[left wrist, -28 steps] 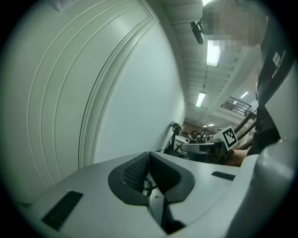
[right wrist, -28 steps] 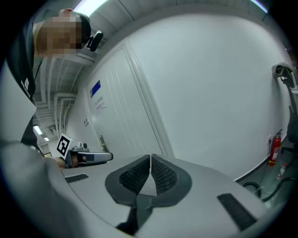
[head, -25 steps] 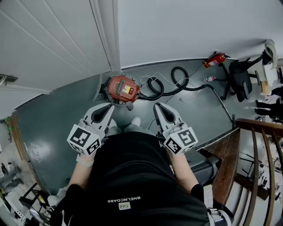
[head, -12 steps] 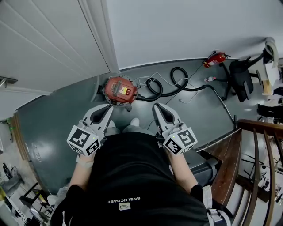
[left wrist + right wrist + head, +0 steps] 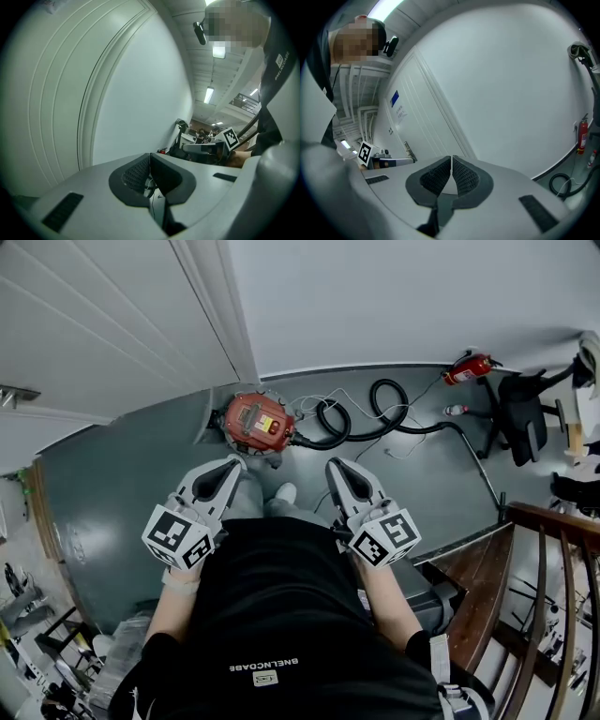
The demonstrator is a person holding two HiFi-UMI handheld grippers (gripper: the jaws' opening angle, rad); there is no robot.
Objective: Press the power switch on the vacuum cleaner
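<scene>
The red vacuum cleaner stands on the grey floor at its far edge, right against the foot of the door frame, with its black hose coiling away to the right. Over the last second it has barely shifted in the head view, while the person's legs have changed: only one shoe now shows, which suggests a step being taken toward the machine. The left gripper and right gripper are held level at waist height as before, each with its jaws clenched on nothing, and both are well apart from the vacuum. The switch is probably among the yellow and dark marks on the lid, though too small to tell. The press has not begun; the approach comes first.
</scene>
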